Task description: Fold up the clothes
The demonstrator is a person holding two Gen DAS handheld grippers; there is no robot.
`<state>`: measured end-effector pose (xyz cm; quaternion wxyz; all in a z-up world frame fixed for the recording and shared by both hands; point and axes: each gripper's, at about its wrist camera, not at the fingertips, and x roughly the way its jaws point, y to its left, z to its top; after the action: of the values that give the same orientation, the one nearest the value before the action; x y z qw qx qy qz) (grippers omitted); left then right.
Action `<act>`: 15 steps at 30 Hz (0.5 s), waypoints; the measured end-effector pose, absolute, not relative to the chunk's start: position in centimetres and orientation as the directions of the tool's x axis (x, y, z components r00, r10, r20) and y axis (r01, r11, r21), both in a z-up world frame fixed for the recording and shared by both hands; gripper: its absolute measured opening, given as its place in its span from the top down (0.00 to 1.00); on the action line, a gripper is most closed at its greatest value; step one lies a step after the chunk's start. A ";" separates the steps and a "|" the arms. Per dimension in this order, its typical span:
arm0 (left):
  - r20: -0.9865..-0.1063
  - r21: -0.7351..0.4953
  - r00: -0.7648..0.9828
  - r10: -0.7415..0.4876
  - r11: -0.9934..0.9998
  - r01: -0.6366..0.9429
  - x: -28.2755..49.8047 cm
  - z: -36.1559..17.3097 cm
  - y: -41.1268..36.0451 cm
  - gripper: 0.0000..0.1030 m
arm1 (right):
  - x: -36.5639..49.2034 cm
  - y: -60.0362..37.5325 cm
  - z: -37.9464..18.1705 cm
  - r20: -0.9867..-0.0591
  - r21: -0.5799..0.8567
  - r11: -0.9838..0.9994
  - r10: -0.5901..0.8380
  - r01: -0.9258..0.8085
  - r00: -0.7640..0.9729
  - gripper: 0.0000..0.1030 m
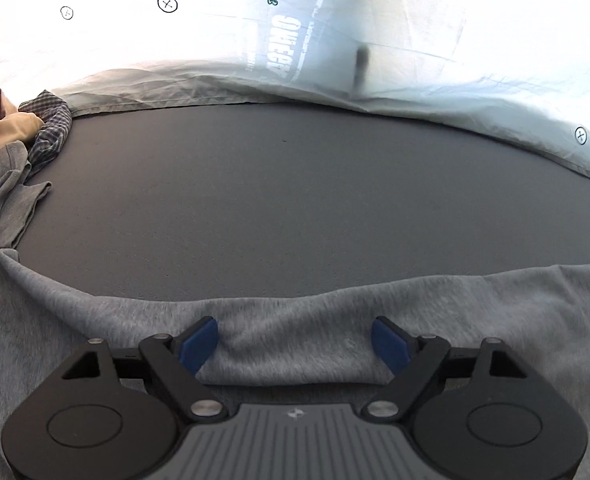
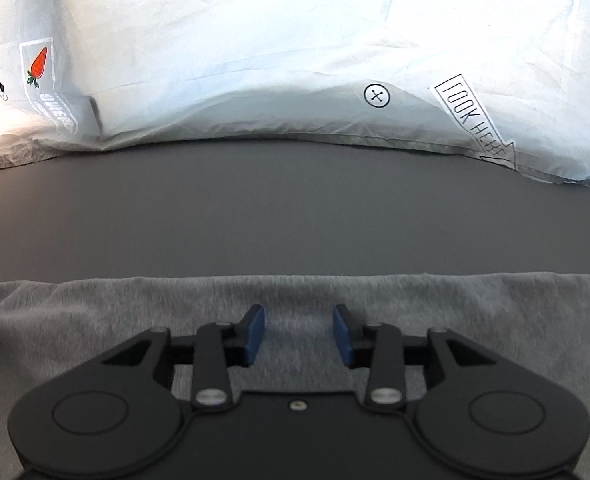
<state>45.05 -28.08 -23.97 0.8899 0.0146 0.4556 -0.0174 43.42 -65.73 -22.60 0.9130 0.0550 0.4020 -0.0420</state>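
Left wrist: left claw (image 1: 295, 346) spread over grey jersey garment (image 1: 75, 320), soft, light, limp, lying on dark table (image 1: 295, 184), best pinched at its hem edge; right wrist: right claw (image 2: 299, 334) parted, gripping nothing, above same garment (image 2: 475, 312).

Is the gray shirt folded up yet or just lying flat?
Lying spread out. The gray shirt stretches wide across the dark table, its far edge running side to side in both views. Whether a fold hides underneath, cannot tell.
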 end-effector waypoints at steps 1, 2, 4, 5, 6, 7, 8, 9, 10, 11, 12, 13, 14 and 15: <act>-0.812 0.000 0.583 -0.028 0.999 0.048 44.6 -23.7 -28.2 0.18 | 42.8 -66.1 -22.3 -0.733 0.070 0.988 -0.042 0.137 0.679 0.61; -0.816 -0.008 0.577 -0.038 0.998 0.055 44.0 -23.4 -28.3 0.18 | 41.8 -66.7 -22.1 -0.728 0.076 0.983 -0.062 0.169 0.683 0.60; -0.829 -0.018 0.557 -0.057 0.997 0.076 42.3 -23.1 -28.7 0.18 | 39.4 -68.5 -21.5 -0.718 0.097 0.961 -0.114 0.261 0.687 0.60; -0.835 -0.020 0.546 -0.066 0.996 0.090 41.4 -22.9 -28.9 0.18 | 38.0 -69.7 -21.3 -0.715 0.112 0.941 -0.146 0.318 0.684 0.59; -0.841 -0.016 0.536 -0.072 0.994 0.108 40.4 -22.9 -29.2 0.18 | 36.6 -70.9 -21.1 -0.713 0.127 0.918 -0.178 0.375 0.678 0.59; -0.847 -0.010 0.525 -0.076 0.992 0.127 39.3 -22.9 -29.5 0.18 | 35.0 -72.2 -20.9 -0.712 0.136 0.891 -0.217 0.434 0.668 0.59; -0.854 -0.003 0.514 -0.078 0.989 0.146 38.2 -22.9 -29.8 0.18 | 33.4 -73.5 -20.8 -0.711 0.144 0.859 -0.255 0.492 0.655 0.59; -0.863 0.006 0.499 -0.076 0.987 0.162 37.2 -23.1 -30.0 0.18 | 31.7 -74.9 -20.5 -0.711 0.148 0.820 -0.299 0.552 0.636 0.59; -0.874 0.016 0.481 -0.069 0.985 0.171 36.3 -23.5 -30.1 0.17 | 30.0 -76.2 -20.4 -0.711 0.147 0.775 -0.349 0.615 0.610 0.59; -0.884 0.024 0.464 -0.060 0.985 0.173 35.5 -23.9 -30.2 0.17 | 28.3 -77.5 -20.3 -0.712 0.145 0.725 -0.396 0.673 0.580 0.59; -0.886 0.029 0.460 -0.052 0.985 0.168 34.9 -24.1 -30.2 0.17 | 26.6 -78.8 -20.1 -0.712 0.144 0.670 -0.441 0.728 0.547 0.59; -0.883 0.030 0.467 -0.048 0.987 0.160 34.2 -24.2 -30.1 0.17 | 25.1 -80.0 -20.1 -0.713 0.142 0.613 -0.481 0.777 0.510 0.59; -0.882 0.033 0.469 -0.044 0.987 0.154 33.8 -24.3 -30.1 0.15 | 23.8 -81.1 -20.3 -0.722 0.138 0.554 -0.510 0.821 0.466 0.57; -0.883 0.036 0.467 -0.039 0.988 0.152 33.6 -24.3 -30.1 0.14 | 22.5 -82.2 -20.5 -0.732 0.135 0.495 -0.534 0.859 0.423 0.56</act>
<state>33.59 -30.08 -24.31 0.8548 0.0550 0.5130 -0.0561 22.47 -82.20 -20.46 0.8040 0.2550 0.3177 -0.4332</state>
